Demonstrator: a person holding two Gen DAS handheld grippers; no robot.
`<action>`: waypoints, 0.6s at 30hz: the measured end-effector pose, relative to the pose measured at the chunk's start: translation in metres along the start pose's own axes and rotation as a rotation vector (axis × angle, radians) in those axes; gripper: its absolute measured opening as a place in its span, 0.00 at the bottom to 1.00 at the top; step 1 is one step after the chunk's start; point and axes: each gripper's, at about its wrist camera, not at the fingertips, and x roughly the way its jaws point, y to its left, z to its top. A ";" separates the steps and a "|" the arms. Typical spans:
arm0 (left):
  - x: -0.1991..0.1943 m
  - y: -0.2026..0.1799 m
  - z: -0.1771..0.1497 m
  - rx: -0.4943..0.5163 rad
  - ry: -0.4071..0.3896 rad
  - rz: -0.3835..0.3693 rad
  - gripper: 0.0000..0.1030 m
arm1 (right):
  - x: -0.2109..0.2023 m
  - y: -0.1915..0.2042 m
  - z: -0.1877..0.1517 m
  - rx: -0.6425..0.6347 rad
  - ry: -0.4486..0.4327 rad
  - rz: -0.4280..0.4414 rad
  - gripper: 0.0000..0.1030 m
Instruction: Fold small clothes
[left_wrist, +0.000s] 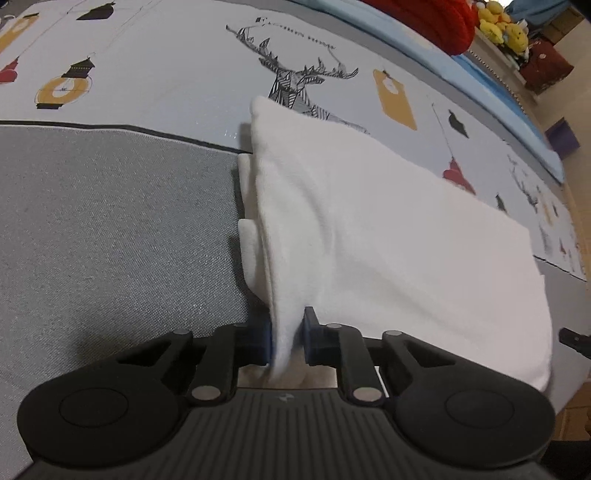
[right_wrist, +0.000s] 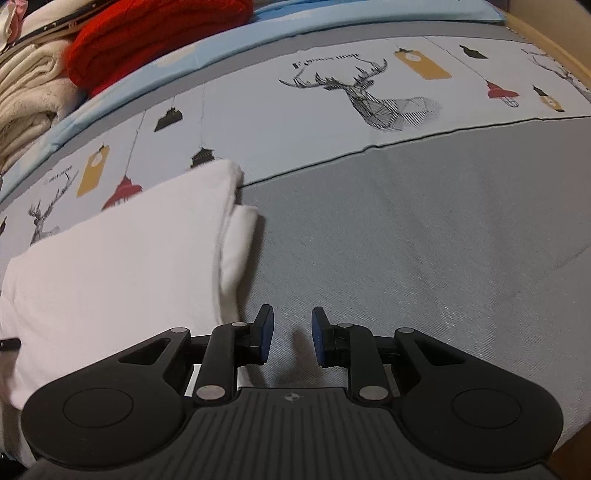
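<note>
White garment (left_wrist: 388, 236), near bed (left_wrist: 110, 229) edge: left claw (left_wrist: 288, 343) pinches its corner, apparently mid-fold; right claw (right_wrist: 291, 339) narrow, empty. Next: carry corner across.

grey bed (right_wrist: 424, 240) right of the white cloth (right_wrist: 122, 258) is bare, open passage there. cloth (left_wrist: 388, 240) blocks the middle, one corner between the left tongs (left_wrist: 288, 341). right tongs (right_wrist: 292, 338) sit apart over bare grey. far edge blocked by red knit (right_wrist: 147, 40) and cream pile (right_wrist: 33, 92).
</note>
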 end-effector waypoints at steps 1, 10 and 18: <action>-0.005 0.000 0.000 0.002 -0.011 -0.008 0.15 | 0.000 0.003 0.001 -0.002 -0.005 0.002 0.23; -0.034 -0.006 -0.010 0.173 -0.054 0.349 0.15 | 0.004 0.031 0.012 -0.024 -0.028 0.006 0.23; -0.051 -0.003 -0.004 0.046 -0.104 0.154 0.14 | 0.006 0.044 0.016 -0.042 -0.044 0.025 0.23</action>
